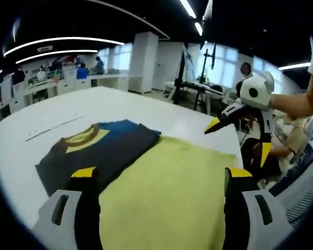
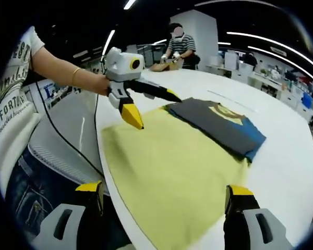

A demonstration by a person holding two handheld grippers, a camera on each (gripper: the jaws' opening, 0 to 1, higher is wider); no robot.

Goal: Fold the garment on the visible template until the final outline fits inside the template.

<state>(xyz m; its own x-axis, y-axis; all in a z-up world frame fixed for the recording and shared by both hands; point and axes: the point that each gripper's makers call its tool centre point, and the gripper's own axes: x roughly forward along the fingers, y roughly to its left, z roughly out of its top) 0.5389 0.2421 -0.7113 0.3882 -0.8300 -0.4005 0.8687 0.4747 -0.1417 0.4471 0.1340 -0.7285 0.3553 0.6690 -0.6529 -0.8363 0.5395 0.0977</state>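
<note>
A folded dark grey T-shirt (image 1: 107, 148) (image 2: 219, 125) with a blue part and a yellow collar lies on the white table, along the far edge of a yellow template sheet (image 1: 172, 195) (image 2: 167, 161). Whether it overlaps the sheet I cannot tell. My left gripper (image 1: 161, 174) hovers over the sheet's near side, jaws wide apart and holding nothing; in the right gripper view it (image 2: 152, 107) hangs open above the sheet's far corner, close to the shirt. My right gripper (image 2: 164, 188) is open over the sheet's opposite side; it (image 1: 239, 139) also shows open above the sheet's edge.
The white table (image 1: 109, 101) stretches far beyond the shirt, with a thin strip (image 1: 55, 127) lying on it. Its near edge (image 2: 100, 151) drops off beside a black cable (image 2: 68, 140). A person in a striped shirt (image 2: 181, 44) stands at the far end. Desks and stands fill the background.
</note>
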